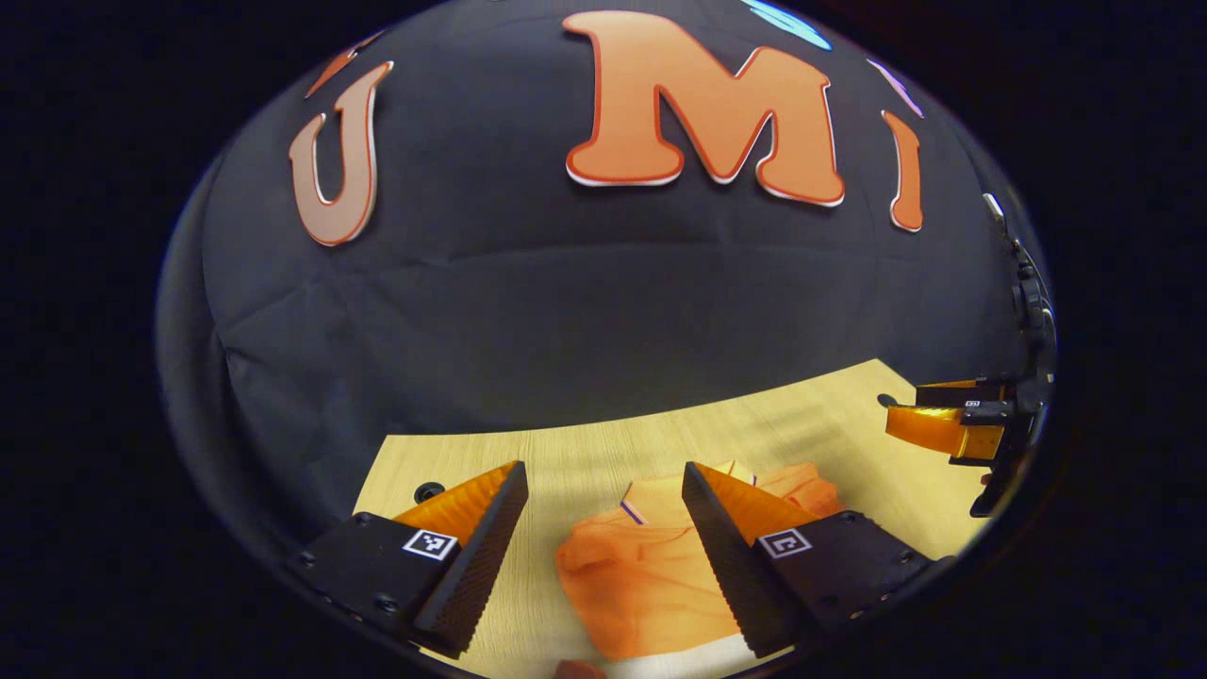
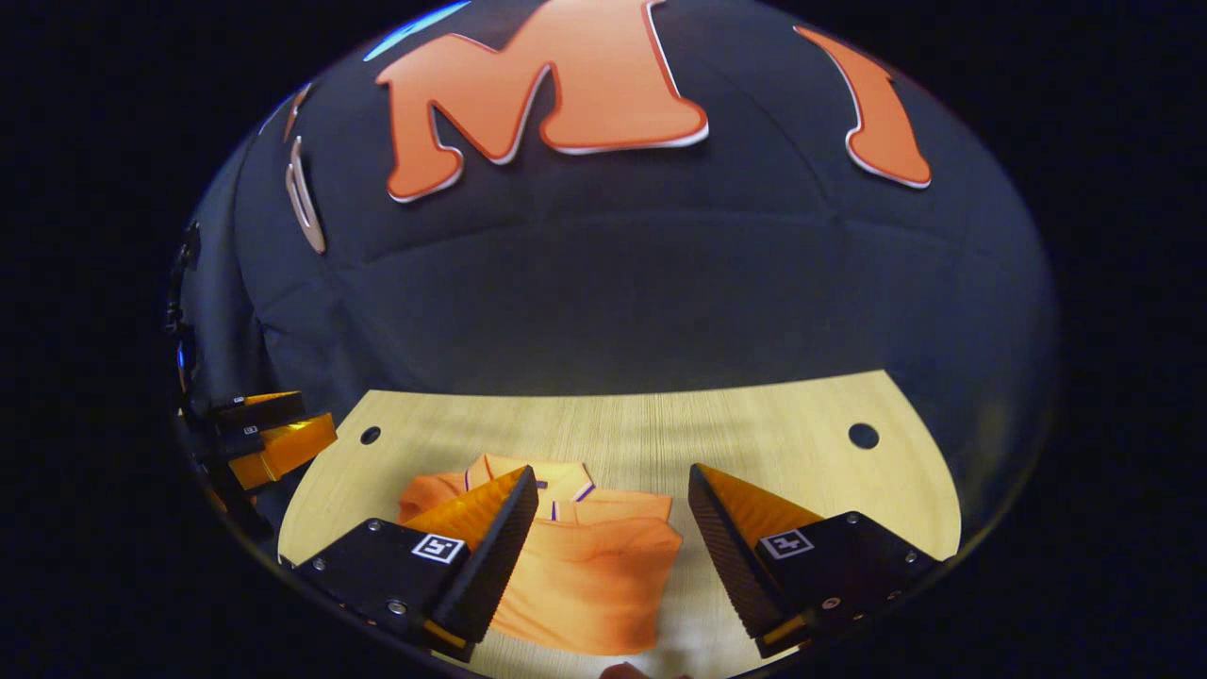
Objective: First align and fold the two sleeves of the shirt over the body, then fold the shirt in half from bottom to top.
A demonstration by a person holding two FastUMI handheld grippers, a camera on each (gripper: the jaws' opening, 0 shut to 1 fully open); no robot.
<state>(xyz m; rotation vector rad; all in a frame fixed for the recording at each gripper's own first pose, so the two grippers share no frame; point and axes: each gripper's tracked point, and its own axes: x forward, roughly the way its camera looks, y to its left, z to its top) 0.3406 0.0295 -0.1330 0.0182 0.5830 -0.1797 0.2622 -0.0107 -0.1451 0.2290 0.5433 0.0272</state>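
An orange polo shirt [image 2: 585, 566] lies folded into a compact bundle on the wooden table [image 2: 754, 424], collar toward the far wall. The right gripper [image 2: 613, 500] and left gripper [image 1: 603, 495] hover above it, jaws wide apart, holding nothing.

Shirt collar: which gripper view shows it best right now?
The right gripper view. There the shirt lies between the open fingers of the right gripper, with the collar in plain sight toward the far side. In the left gripper view, the left gripper has one finger across the shirt, covering part of the collar.
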